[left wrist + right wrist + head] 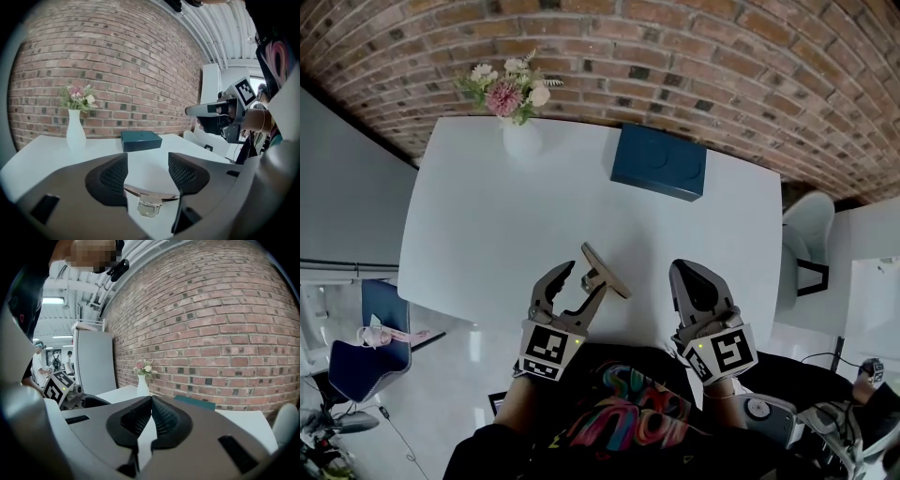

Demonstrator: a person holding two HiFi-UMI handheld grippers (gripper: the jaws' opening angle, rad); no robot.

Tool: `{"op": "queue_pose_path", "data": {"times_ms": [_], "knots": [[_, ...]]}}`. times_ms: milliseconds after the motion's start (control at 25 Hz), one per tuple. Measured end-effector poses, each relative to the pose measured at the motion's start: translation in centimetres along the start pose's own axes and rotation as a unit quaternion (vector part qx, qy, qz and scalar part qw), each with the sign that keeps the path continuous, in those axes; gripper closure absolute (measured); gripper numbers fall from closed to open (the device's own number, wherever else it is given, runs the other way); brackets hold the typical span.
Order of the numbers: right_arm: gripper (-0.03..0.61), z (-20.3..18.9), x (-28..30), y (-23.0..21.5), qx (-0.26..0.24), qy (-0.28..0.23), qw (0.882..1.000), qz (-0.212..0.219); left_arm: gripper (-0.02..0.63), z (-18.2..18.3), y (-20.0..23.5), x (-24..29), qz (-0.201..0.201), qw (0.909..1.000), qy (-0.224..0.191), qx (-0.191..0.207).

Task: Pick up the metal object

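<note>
A thin bronze-coloured metal object (607,273) with a small bracket under it lies on the white table (487,225) near the front edge. My left gripper (584,278) stands open around its near end, one jaw on each side. In the left gripper view the metal object (151,198) lies low between the pads (112,177), and neither pad presses on it. My right gripper (682,269) hovers a little to the right of the object, shut with nothing in it. The right gripper view shows its jaws (151,401) closed together over the bare tabletop.
A white vase of flowers (520,131) stands at the table's far left, a dark blue box (659,161) at the far middle. A brick wall runs behind. A white chair (811,225) sits right of the table, a blue chair (366,352) at the left.
</note>
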State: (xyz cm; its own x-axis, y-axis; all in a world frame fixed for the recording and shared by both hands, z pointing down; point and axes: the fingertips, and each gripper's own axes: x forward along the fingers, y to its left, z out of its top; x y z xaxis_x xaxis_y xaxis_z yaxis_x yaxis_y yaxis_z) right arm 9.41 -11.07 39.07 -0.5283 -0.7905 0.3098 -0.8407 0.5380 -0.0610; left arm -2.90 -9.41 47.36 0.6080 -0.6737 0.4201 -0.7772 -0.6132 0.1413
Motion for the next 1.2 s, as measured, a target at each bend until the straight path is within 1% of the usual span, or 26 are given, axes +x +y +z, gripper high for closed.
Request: {"op": "queue_pose_path", "data": {"times_ms": [240, 400, 520, 640, 760, 920, 1000, 1080, 1200], "knots": [[0.561, -0.4, 0.1, -0.3, 0.018, -0.001, 1.0, -0.014, 0.351, -3.8, -0.9, 2.0, -0.024, 0.9986, 0.047, -0.004], [0.561, -1.2, -0.2, -0.5, 0.021, 0.008, 1.0, -0.02, 0.344, -6.6, -1.1, 3.1, -0.035, 0.9962, 0.078, -0.014], [0.561, -1.7, -0.4, -0.6, 0.026, 0.012, 0.999, -0.024, 0.337, -8.4, -1.3, 3.8, -0.043, 0.994, 0.1, -0.011], [0.561, -2.2, -0.7, -0.6, 0.03, 0.02, 0.999, -0.029, 0.331, -10.0, -1.3, 4.4, -0.043, 0.9916, 0.121, -0.014], [0.561, -2.4, -0.8, -0.7, 0.035, 0.016, 0.999, -0.034, 0.325, -11.6, -1.3, 4.9, -0.043, 0.989, 0.14, -0.019], [0.561, -3.2, -1.0, -0.7, 0.034, 0.029, 0.998, -0.034, 0.319, -13.8, -1.4, 5.5, -0.049, 0.9838, 0.171, -0.017], [0.561, -2.9, -0.8, -0.6, 0.037, 0.022, 0.998, -0.035, 0.316, -15.1, -1.4, 5.8, -0.049, 0.9819, 0.182, -0.016], [0.561, -2.7, -0.5, -0.7, 0.04, 0.016, 0.998, -0.036, 0.316, -15.5, -1.2, 6.2, -0.047, 0.981, 0.188, -0.012], [0.561, -3.4, -0.3, -0.8, 0.038, 0.028, 0.998, -0.032, 0.316, -15.8, -1.1, 6.9, -0.043, 0.9791, 0.199, -0.003]]}}
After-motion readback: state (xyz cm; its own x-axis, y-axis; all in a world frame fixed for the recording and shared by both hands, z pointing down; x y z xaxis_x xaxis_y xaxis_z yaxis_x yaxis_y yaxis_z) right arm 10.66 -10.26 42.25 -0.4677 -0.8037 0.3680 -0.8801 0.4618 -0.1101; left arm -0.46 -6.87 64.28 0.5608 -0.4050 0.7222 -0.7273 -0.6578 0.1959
